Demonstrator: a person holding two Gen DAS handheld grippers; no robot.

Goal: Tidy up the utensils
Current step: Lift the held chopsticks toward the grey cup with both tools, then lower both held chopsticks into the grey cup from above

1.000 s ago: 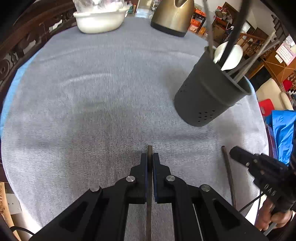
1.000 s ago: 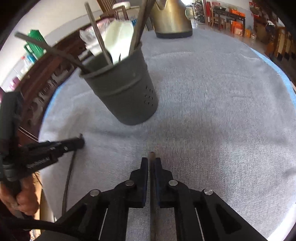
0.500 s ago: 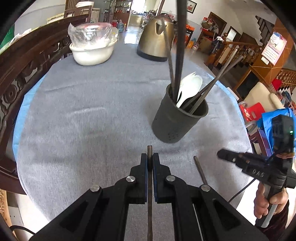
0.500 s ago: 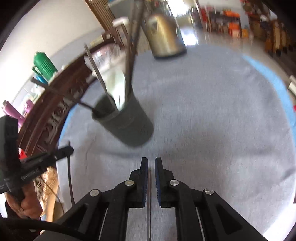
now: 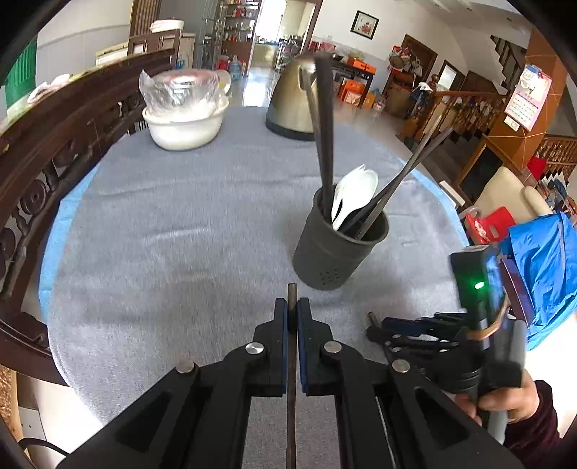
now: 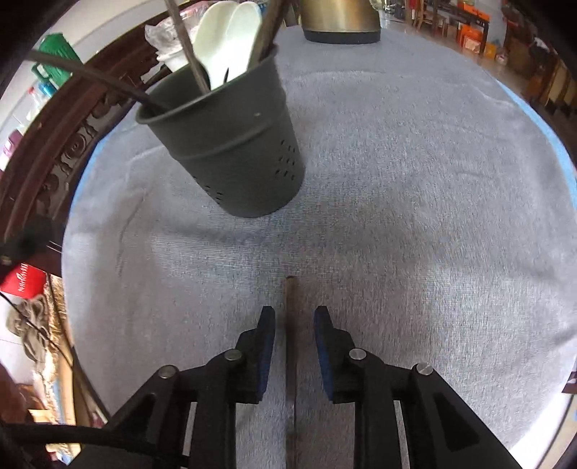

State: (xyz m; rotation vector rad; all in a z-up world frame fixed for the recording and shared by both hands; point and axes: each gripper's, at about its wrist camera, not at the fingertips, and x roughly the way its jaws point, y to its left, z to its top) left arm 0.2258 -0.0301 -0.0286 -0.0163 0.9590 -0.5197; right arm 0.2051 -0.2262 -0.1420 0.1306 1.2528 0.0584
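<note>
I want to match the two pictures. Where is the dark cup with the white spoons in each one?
Left wrist view: the dark cup stands right of centre on the grey cloth, beyond the left gripper.
Right wrist view: the dark cup is upper left, leaning in the picture, beyond the right gripper.
Shared landmark: the gold kettle, behind the cup in both views.

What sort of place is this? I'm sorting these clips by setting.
Most likely a home's dining and living area. A cloth-covered round table holds a metal kettle, a covered white bowl and a utensil holder; a wooden staircase railing and wall calendar stand behind.
</note>
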